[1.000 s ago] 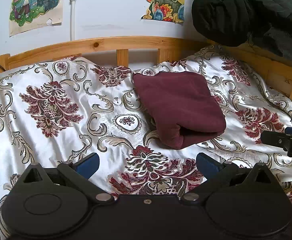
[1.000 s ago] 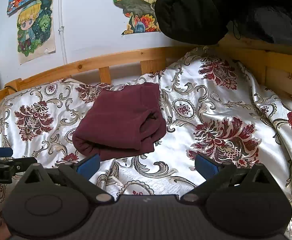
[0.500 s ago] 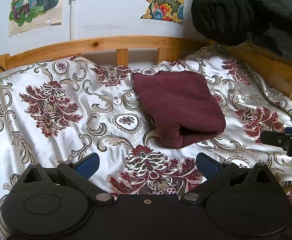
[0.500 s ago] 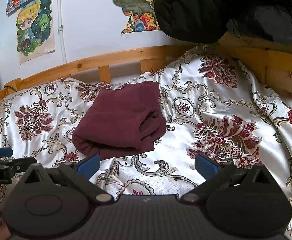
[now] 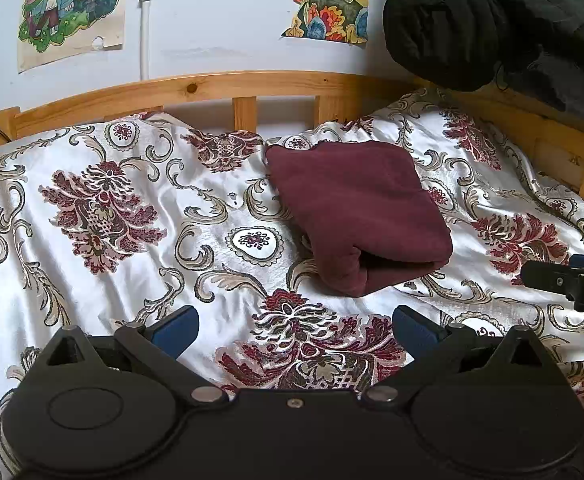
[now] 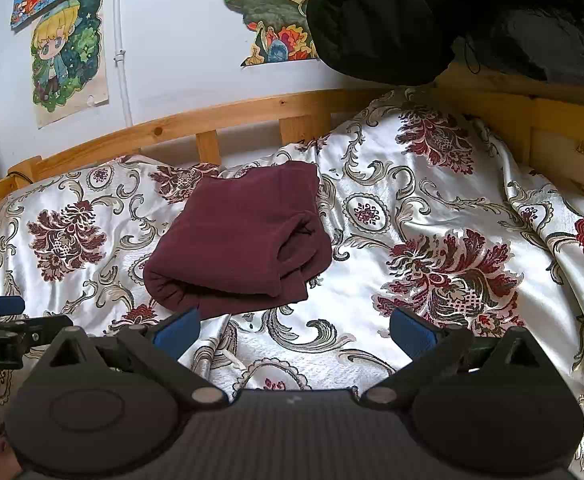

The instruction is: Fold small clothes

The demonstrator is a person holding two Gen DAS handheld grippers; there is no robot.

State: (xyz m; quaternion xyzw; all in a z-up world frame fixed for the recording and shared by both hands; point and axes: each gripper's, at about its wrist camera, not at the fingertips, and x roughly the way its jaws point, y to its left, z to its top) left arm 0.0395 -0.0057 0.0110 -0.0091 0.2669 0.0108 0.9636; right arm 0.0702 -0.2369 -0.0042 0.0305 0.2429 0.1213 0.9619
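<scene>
A dark maroon garment [image 5: 356, 208] lies folded into a thick rectangle on the floral bedspread [image 5: 104, 240], near the headboard. In the right wrist view the same maroon garment [image 6: 240, 240] shows its layered open end toward the right. My left gripper [image 5: 296, 326] hovers open in front of it, blue pads wide apart, nothing between them. My right gripper [image 6: 294, 328] is also open and empty, just short of the garment's near edge. Each gripper's tip shows at the edge of the other's view.
A wooden bed rail [image 5: 212, 88] runs along the back and the right side [image 6: 552, 136]. A bulky black jacket [image 5: 492, 24] hangs over the right corner. Posters [image 5: 72, 8] are on the white wall. The bedspread is wrinkled on the right.
Almost nothing has changed: both grippers stay open and the garment lies still. The right wrist view has shifted very slightly.
</scene>
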